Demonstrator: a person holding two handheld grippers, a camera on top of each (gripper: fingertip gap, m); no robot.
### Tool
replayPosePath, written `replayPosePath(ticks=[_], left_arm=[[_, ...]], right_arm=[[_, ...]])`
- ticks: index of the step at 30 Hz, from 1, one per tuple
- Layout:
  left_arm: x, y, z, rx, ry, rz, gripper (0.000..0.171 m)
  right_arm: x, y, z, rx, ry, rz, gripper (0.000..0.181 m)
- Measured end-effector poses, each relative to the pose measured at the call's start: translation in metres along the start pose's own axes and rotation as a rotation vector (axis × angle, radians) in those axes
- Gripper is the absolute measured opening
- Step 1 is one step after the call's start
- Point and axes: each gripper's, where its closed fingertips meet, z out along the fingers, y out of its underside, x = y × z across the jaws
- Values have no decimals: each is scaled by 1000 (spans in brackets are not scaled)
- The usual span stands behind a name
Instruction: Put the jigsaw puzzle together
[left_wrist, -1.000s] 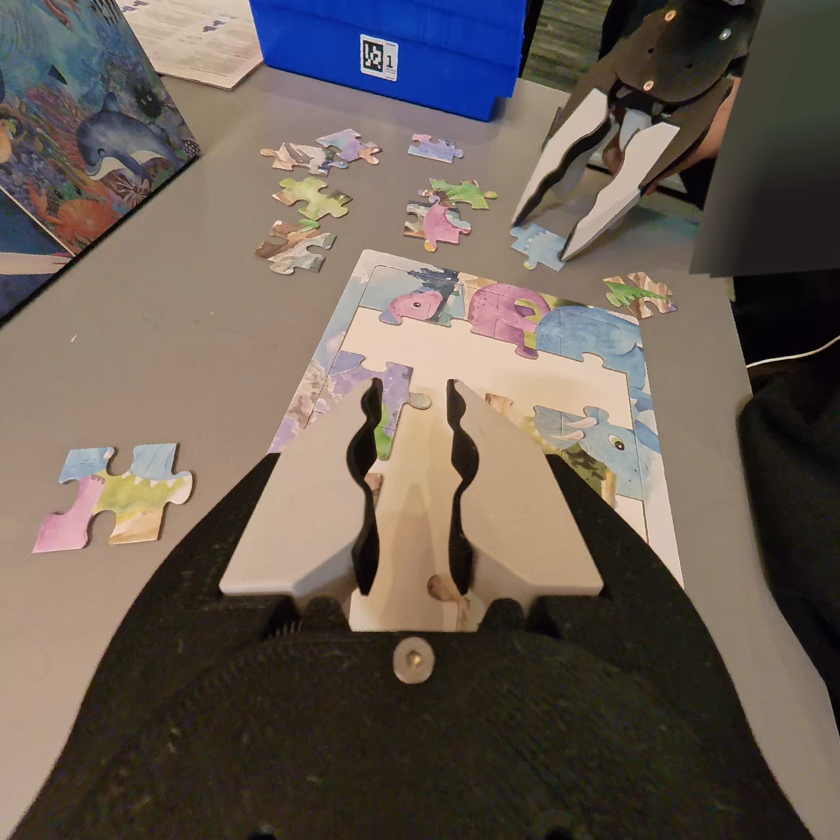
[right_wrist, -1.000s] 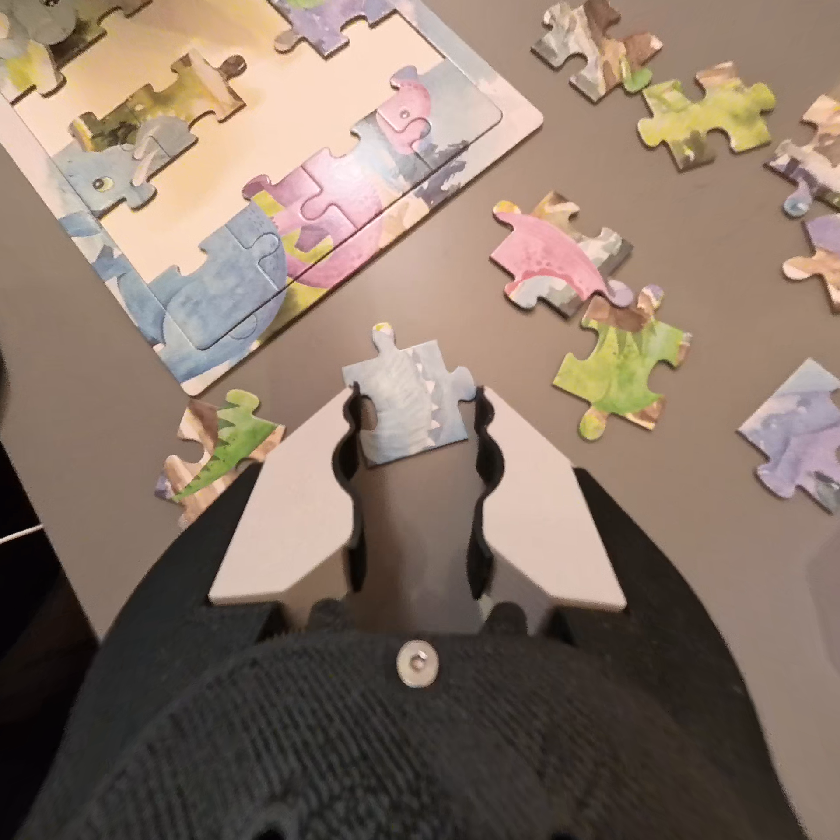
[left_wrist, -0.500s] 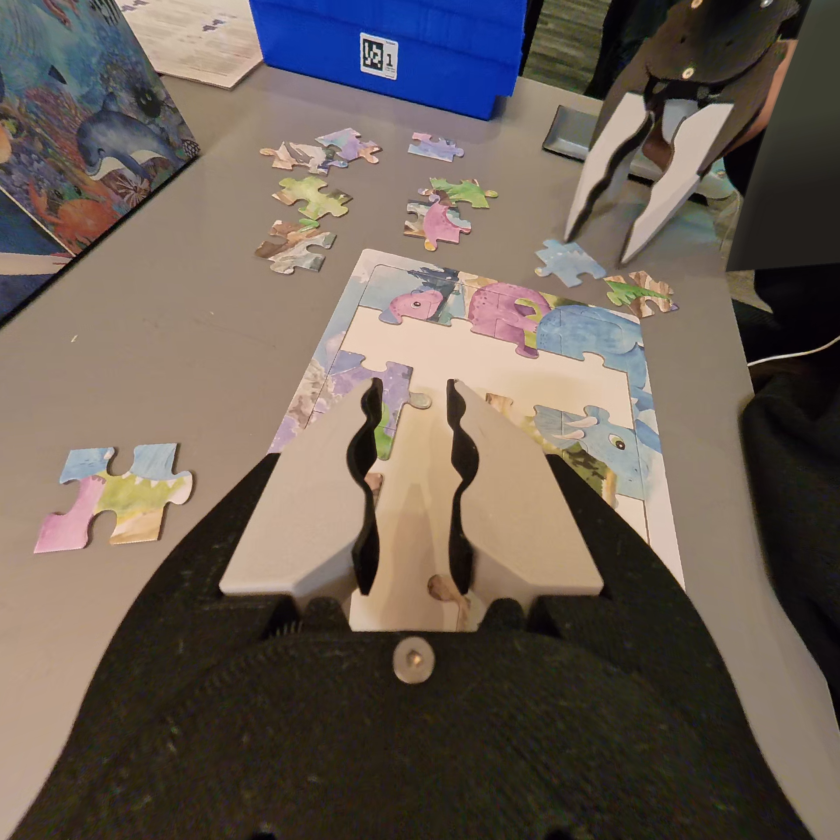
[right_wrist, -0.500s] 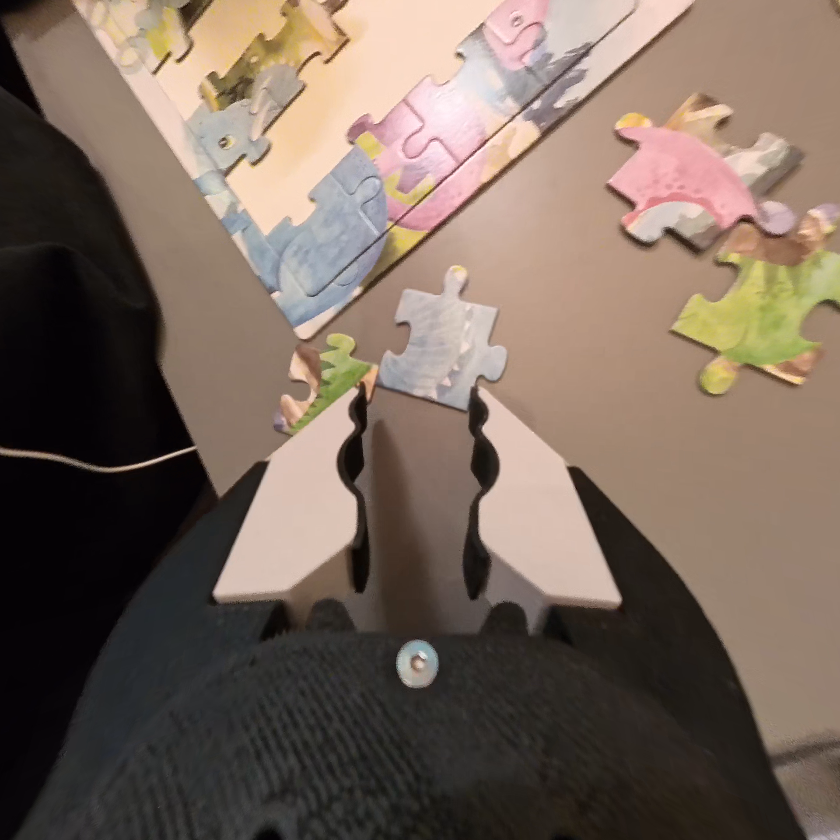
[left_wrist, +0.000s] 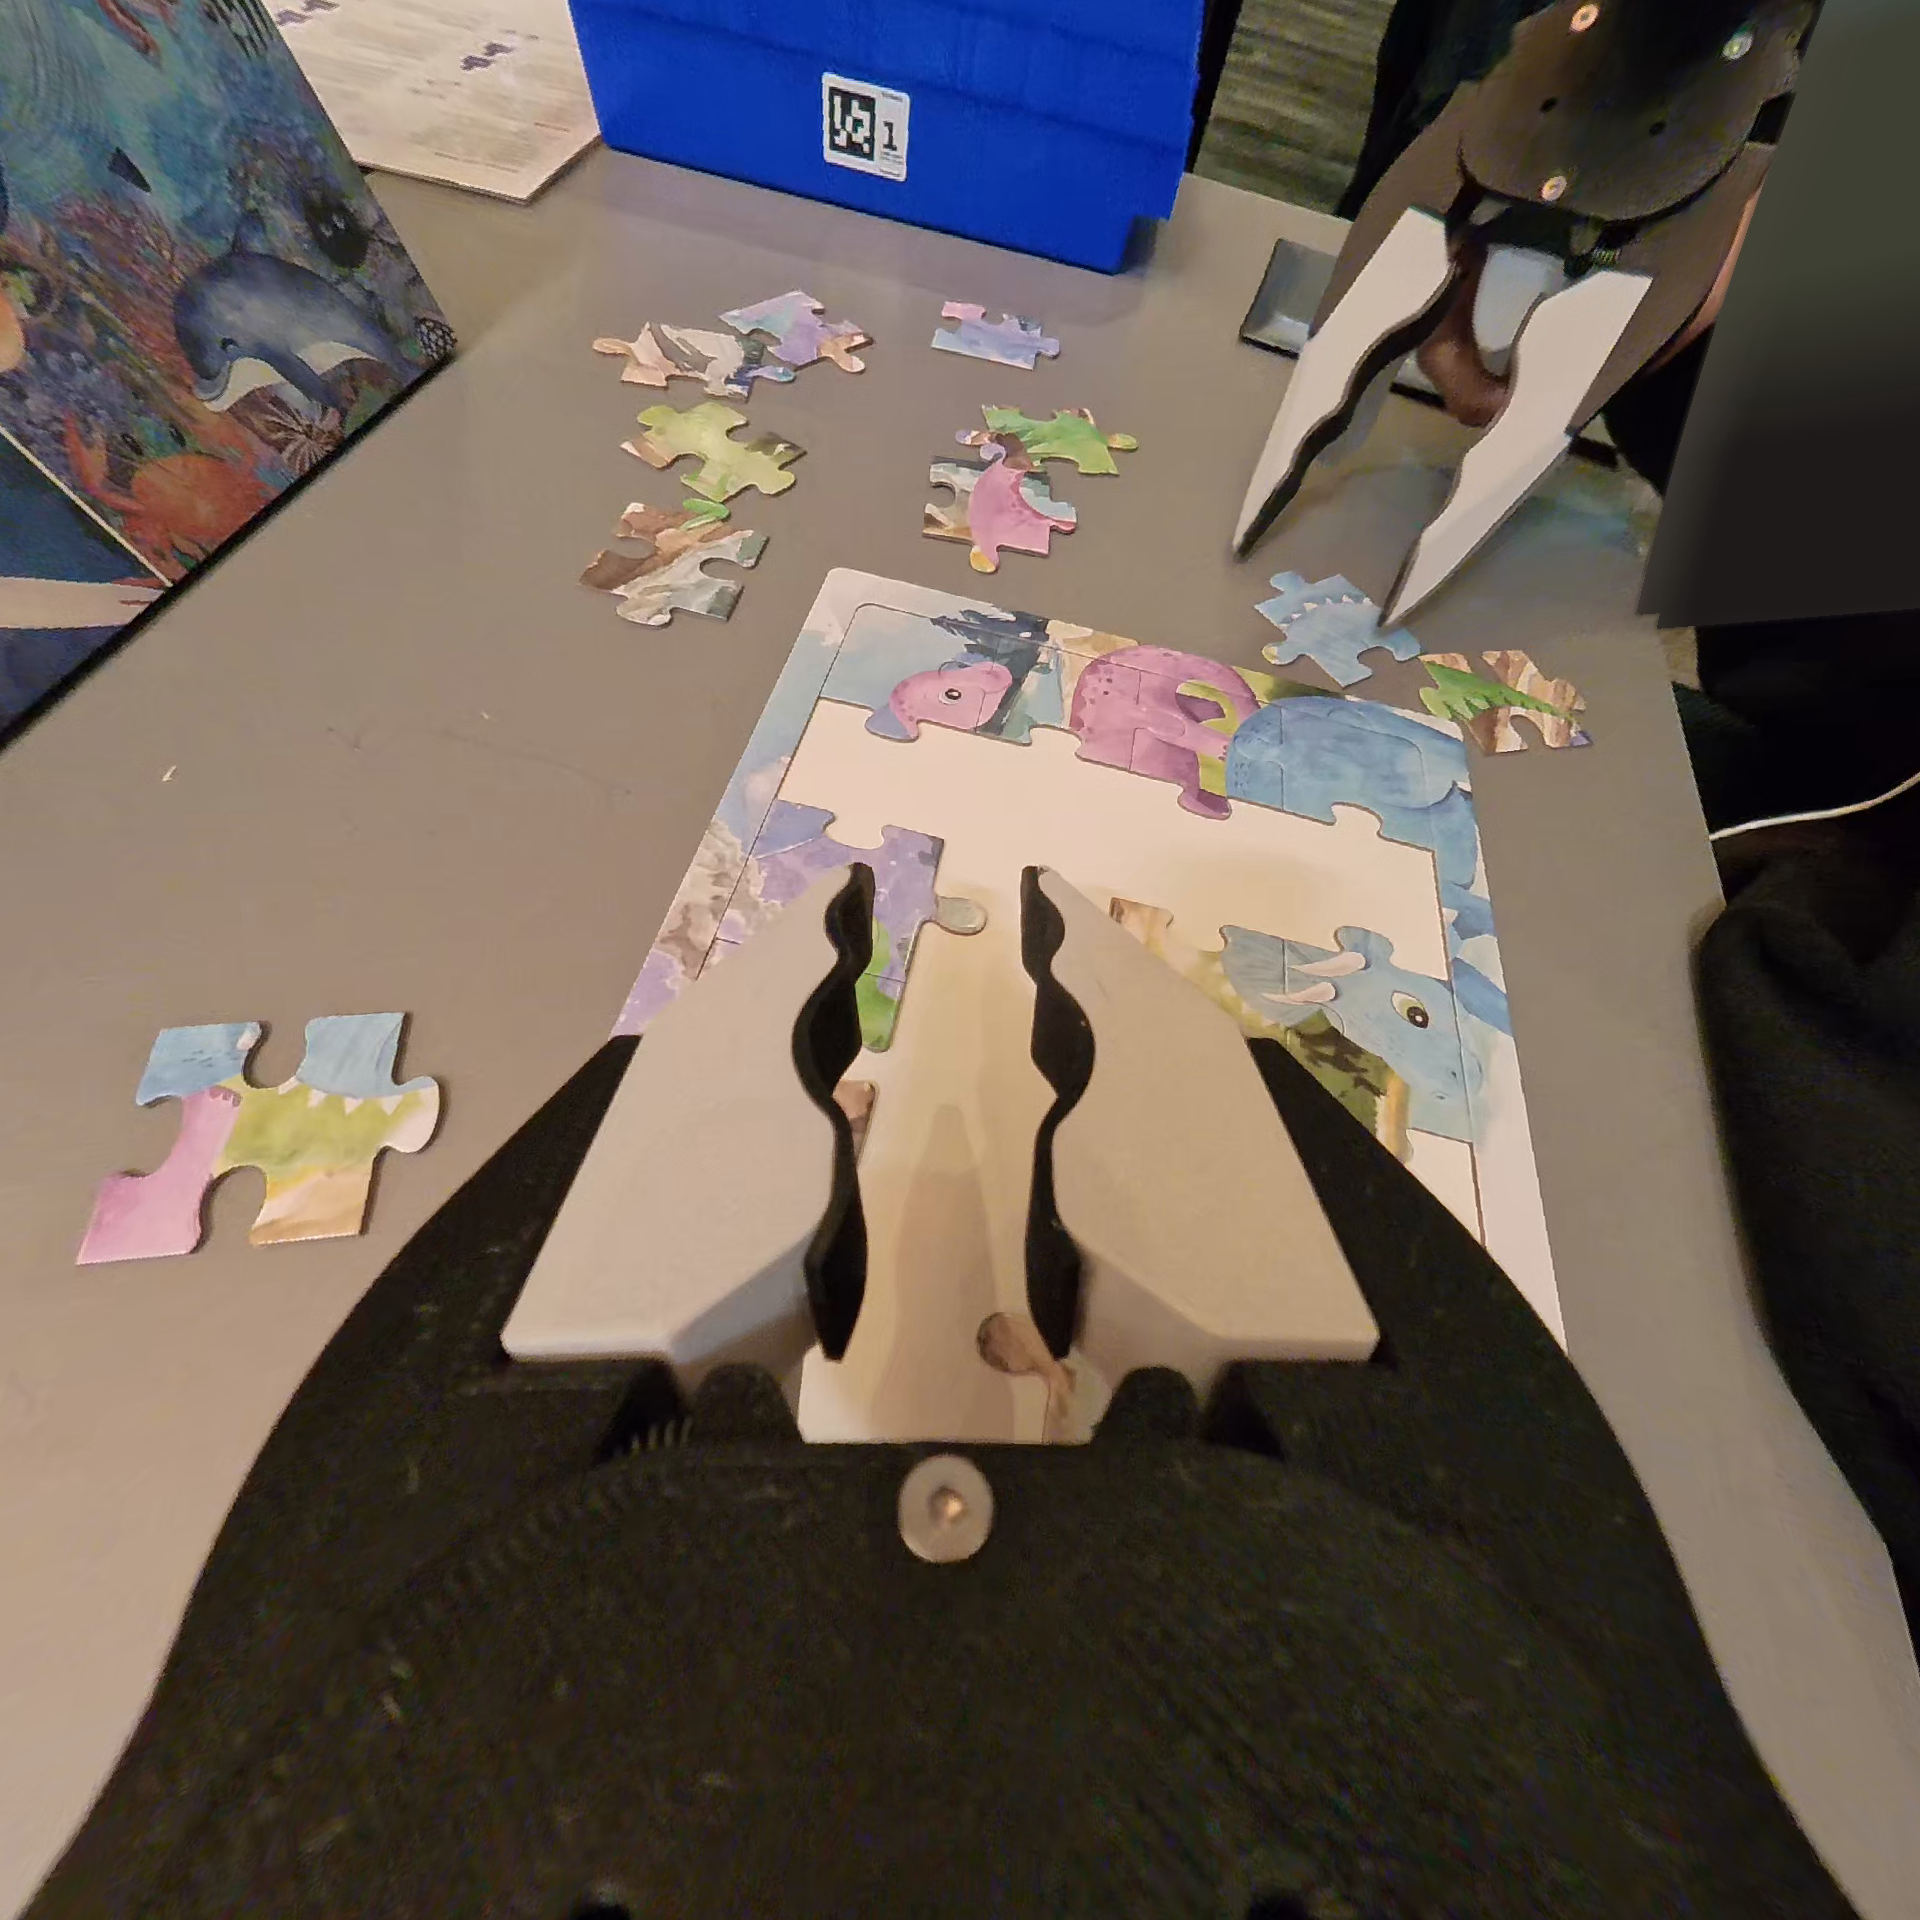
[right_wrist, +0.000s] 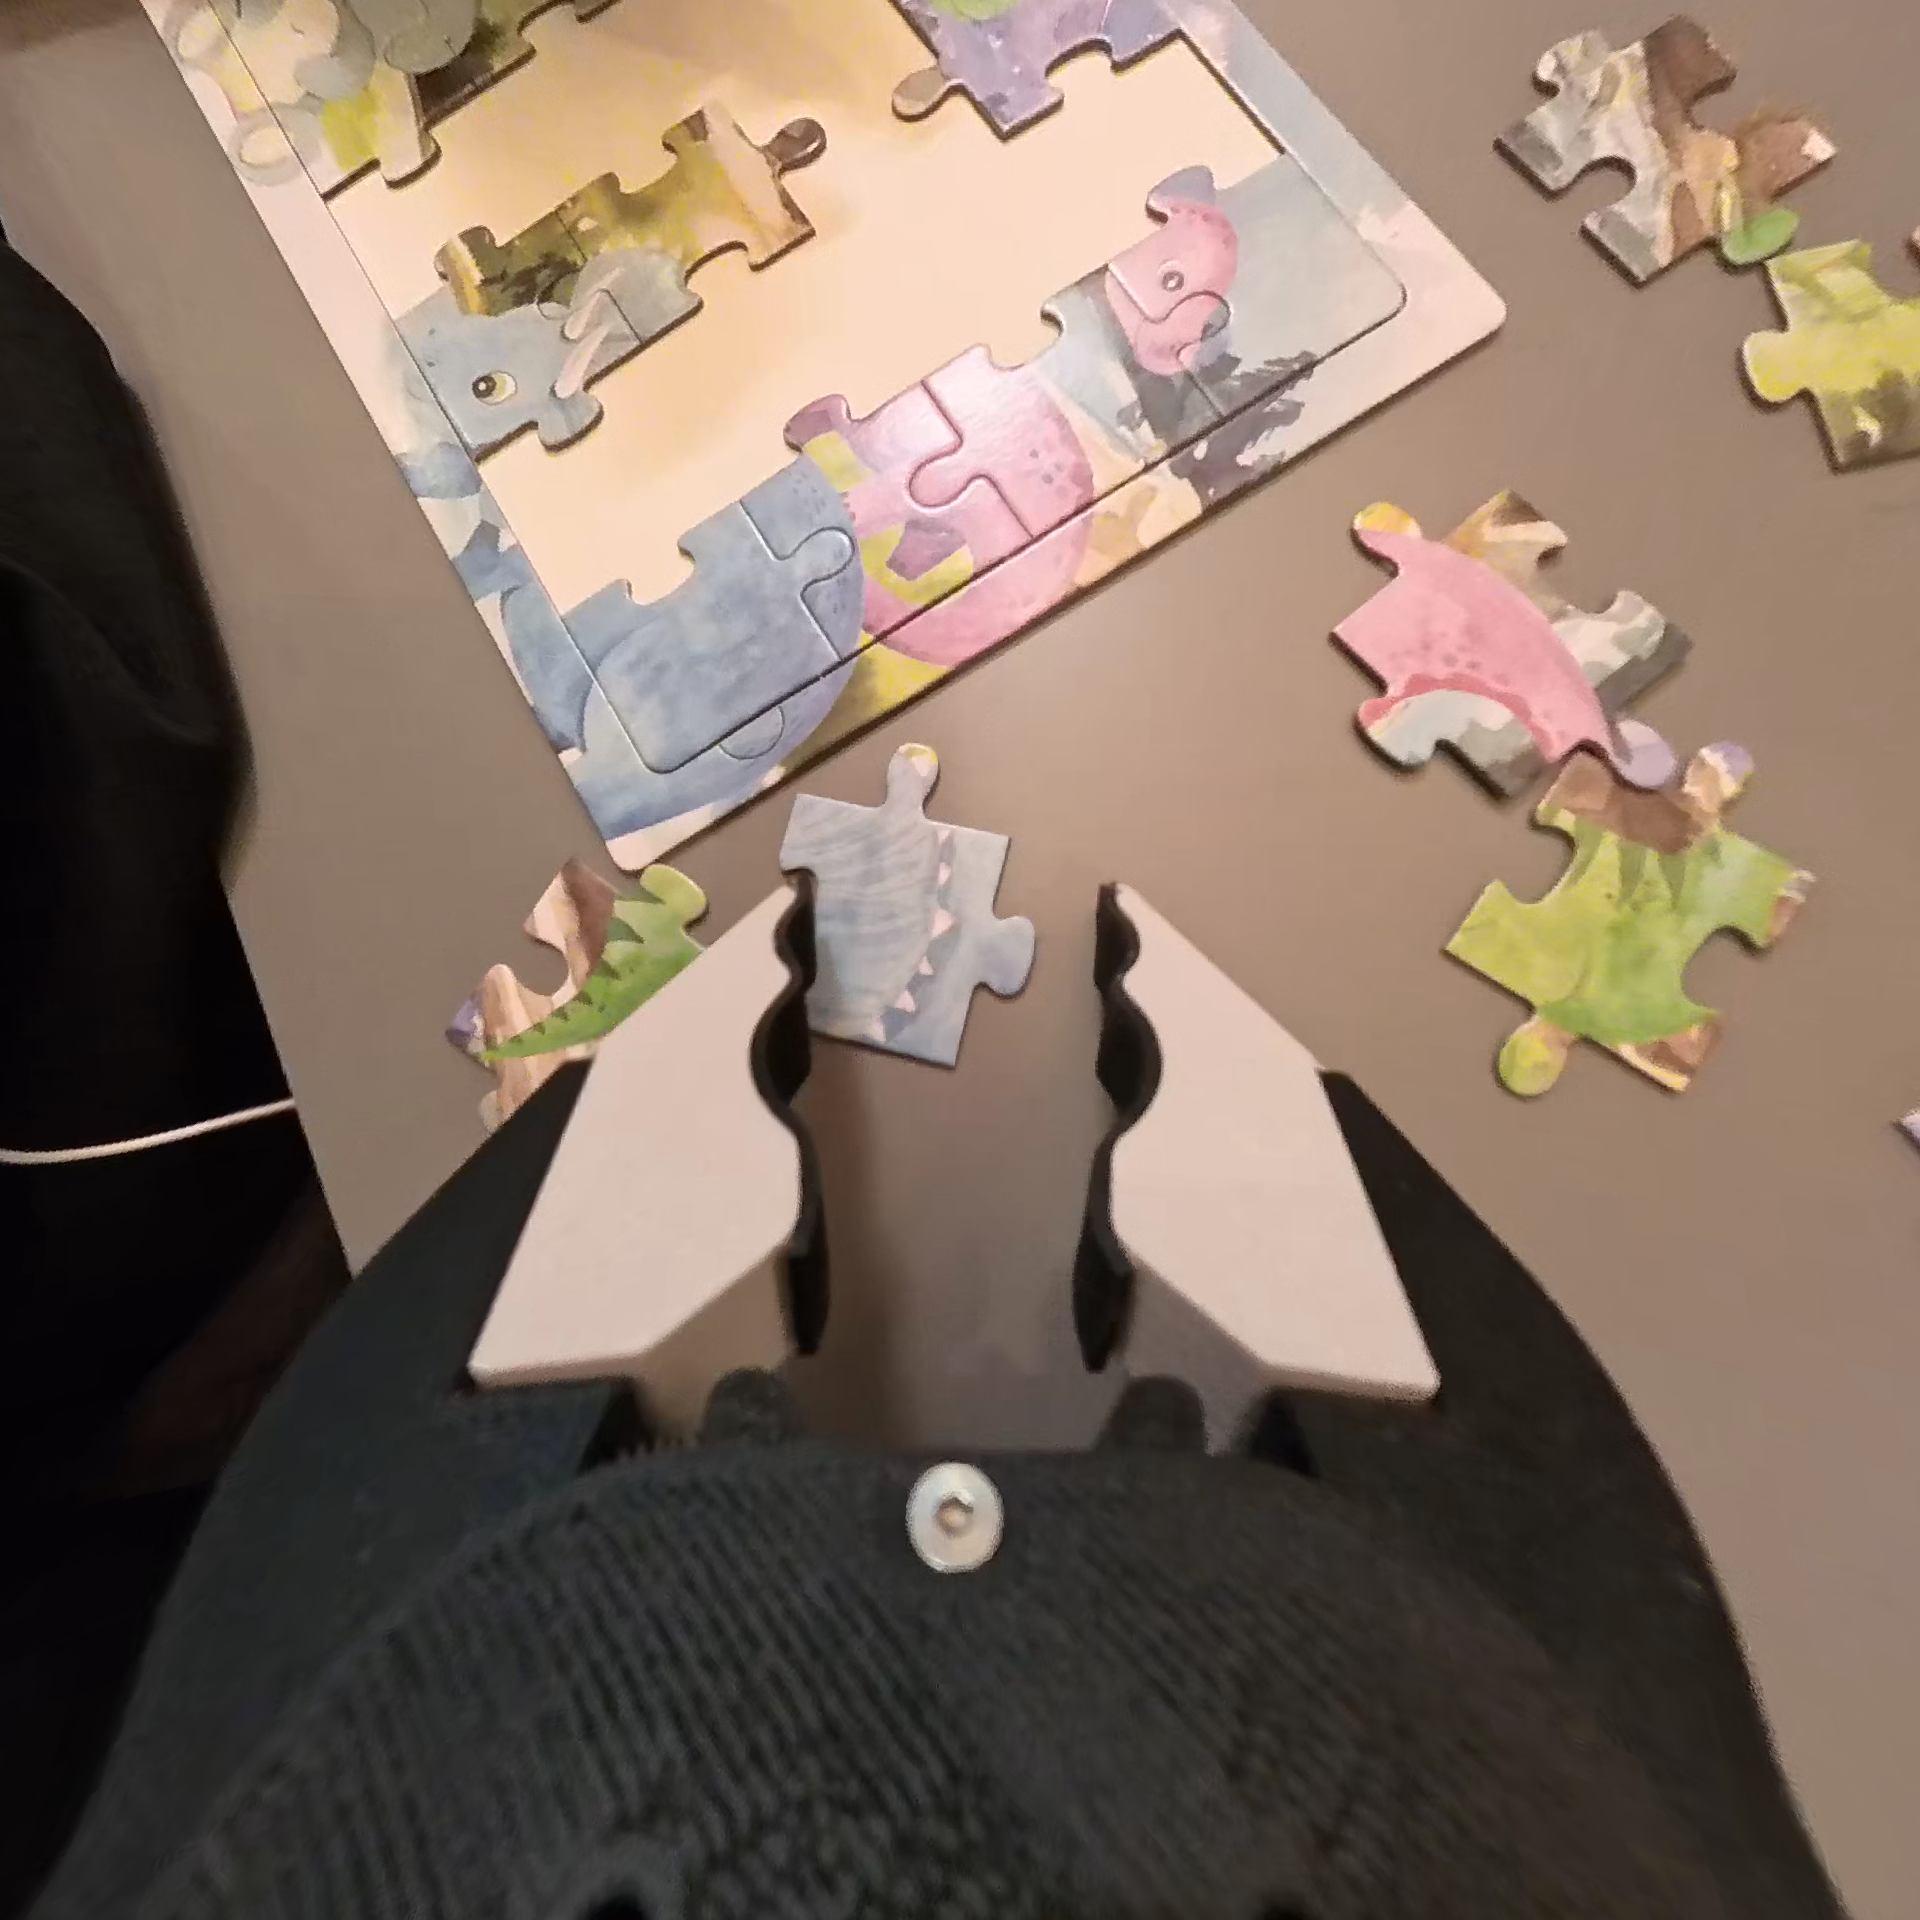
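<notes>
Right wrist view, right gripper (right_wrist: 945, 904) agape over pale-blue piece (right_wrist: 909, 925)

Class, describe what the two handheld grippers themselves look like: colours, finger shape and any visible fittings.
Both grippers share one design. The left gripper has a textured black body, a silver screw at its centre, and two pale grey wedge-shaped fingers with wavy black inner edges. The right gripper looks the same close up; seen from the left wrist view, its dark body carries several small shiny screws.

The left gripper (left_wrist: 940, 894) covers the puzzle board's (left_wrist: 1512, 1262) near part. A green piece (right_wrist: 1844, 353) is cut off at the right wrist view's edge.
</notes>
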Motion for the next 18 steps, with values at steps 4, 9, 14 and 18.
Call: replayPosePath(ticks=[4,9,14,18], left_arm=[[0,-1,0,3,0,-2,27],[0,0,0,-1,-1,4,27],[0,0,0,1,-1,0,27],[0,0,0,0,-1,2,27]], right_arm=[[2,-1,6,-7,25,-33,50],[14,2,2,-20,85,-33,48],[43,12,-10,-68,243,16,31],[50,20,-19,-95,281,57,32]])
